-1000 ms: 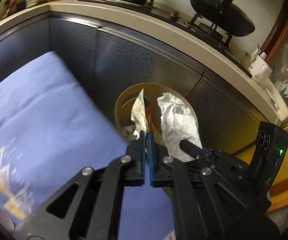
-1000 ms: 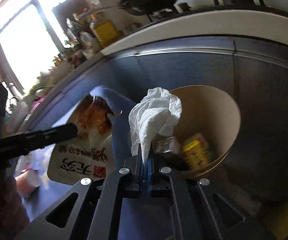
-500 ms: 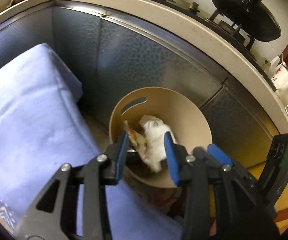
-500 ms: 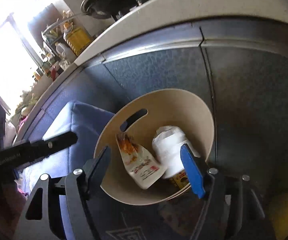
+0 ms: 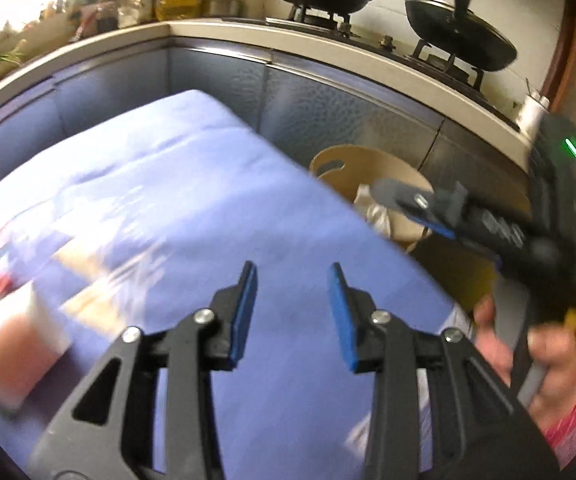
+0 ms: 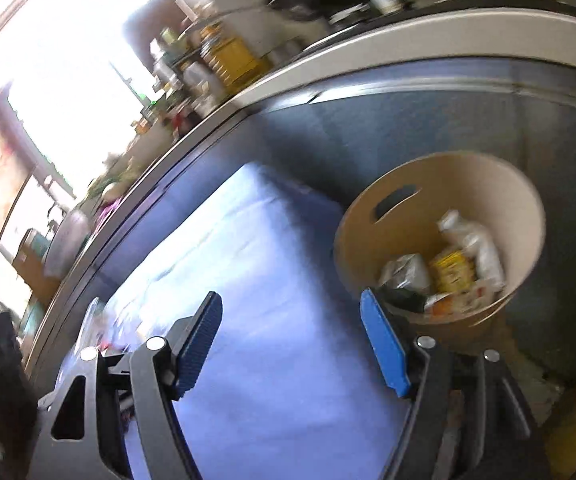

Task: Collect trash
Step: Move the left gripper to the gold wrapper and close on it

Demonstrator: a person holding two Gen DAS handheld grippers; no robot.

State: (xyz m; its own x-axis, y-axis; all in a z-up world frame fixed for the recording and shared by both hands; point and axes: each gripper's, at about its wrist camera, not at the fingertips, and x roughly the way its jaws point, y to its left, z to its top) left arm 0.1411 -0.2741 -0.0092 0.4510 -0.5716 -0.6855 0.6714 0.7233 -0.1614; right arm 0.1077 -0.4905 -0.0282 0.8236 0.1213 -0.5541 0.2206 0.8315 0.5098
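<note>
Two hand-held grippers hang over the blue cloth [image 5: 191, 200]: the left hand-held gripper [image 5: 291, 312] and the right hand-held gripper [image 6: 292, 340], both with jaws apart and empty. One tan bin [image 6: 524, 216] beside the cloth holds the trash [image 6: 448, 272], several wrappers and tissue.

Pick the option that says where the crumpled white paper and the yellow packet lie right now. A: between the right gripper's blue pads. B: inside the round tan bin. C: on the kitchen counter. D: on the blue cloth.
B: the right wrist view shows the crumpled white paper and the yellow packet down inside the round tan bin, beside the blue cloth, with nothing between the open right gripper pads.
</note>
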